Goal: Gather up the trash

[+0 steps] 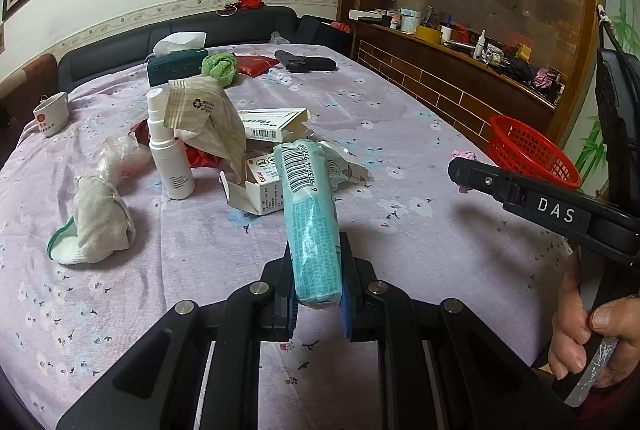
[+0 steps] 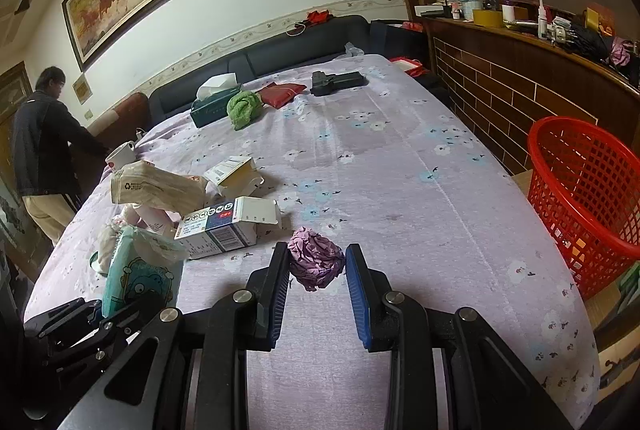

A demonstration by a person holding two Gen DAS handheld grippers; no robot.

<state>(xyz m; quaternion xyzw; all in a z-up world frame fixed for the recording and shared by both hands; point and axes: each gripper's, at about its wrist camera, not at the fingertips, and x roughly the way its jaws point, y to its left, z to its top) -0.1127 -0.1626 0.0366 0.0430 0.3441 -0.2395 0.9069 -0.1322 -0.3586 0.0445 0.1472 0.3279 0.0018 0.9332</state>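
A teal tissue pack (image 1: 312,222) with a barcode sticks up from my left gripper (image 1: 318,250), which is shut on its lower end; the pack (image 2: 136,270) also shows at the lower left of the right wrist view. My right gripper (image 2: 318,254) has narrowed onto a crumpled purple paper ball (image 2: 316,262) low over the tablecloth, with both pads against its sides. A red mesh basket (image 2: 580,198) stands off the table's right edge, also seen as the basket (image 1: 532,150) behind the right gripper (image 1: 460,170). A hand (image 1: 580,330) holds that gripper's handle.
Mid-table litter: a white spray bottle (image 1: 170,150), a paper bag (image 1: 204,118), opened medicine boxes (image 1: 264,190), a white cloth (image 1: 96,222). Farther back are a cup (image 1: 50,114), tissue box (image 1: 176,66), green cloth (image 1: 220,68) and black object (image 1: 306,62). A person (image 2: 40,134) stands far left.
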